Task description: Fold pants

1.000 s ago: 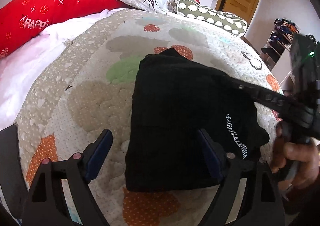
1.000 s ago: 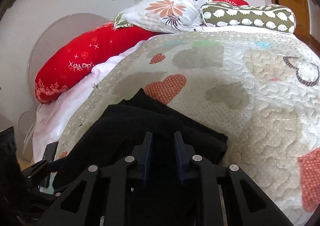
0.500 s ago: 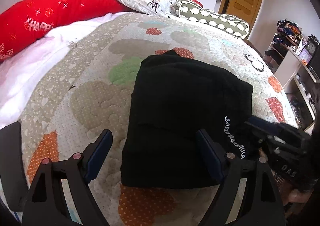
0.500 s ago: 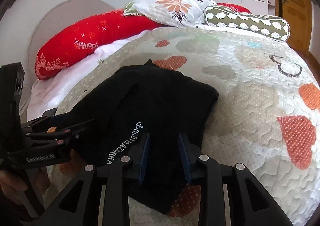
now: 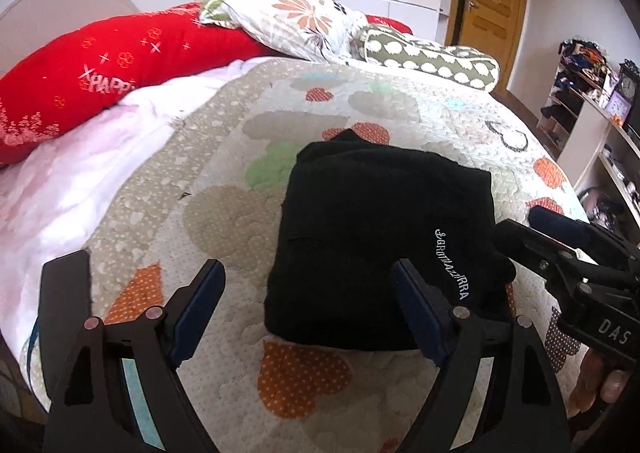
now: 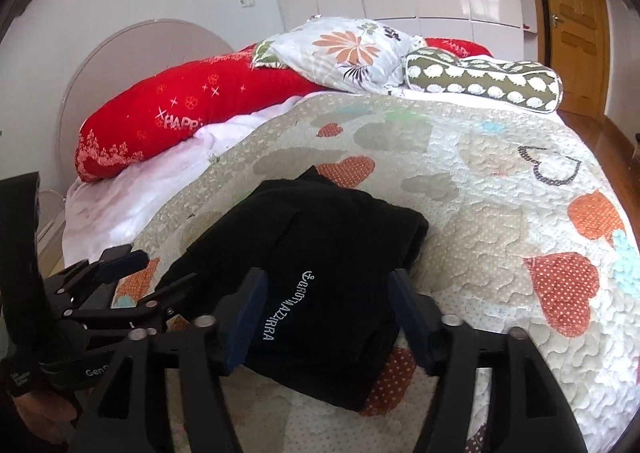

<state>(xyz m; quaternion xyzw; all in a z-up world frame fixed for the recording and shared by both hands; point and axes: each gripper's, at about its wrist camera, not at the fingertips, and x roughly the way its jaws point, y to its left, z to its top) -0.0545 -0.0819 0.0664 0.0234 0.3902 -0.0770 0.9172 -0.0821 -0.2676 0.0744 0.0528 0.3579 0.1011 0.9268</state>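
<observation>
While the right claw [image 6: 326, 317] is opening, its blue pads straddle the near edge of the folded pants [image 6: 320, 253] at lower centre of its view without pressing the cloth. If it drags as it leaves, a pad could catch that top layer and peel the fold open. The left claw [image 5: 308, 313] stands wide and empty at the bottom of its own frame, one pad over the quilt [image 5: 224, 221], the other over the pants' near left corner; brushing that corner would skew the bundle. The pants lie as a compact black rectangle mid-frame on the quilt, white lettering up, a loose point of cloth poking out at the far edge, which looks likeliest to slide. The red pillow [image 5: 120, 65], upper left, is well apart.
</observation>
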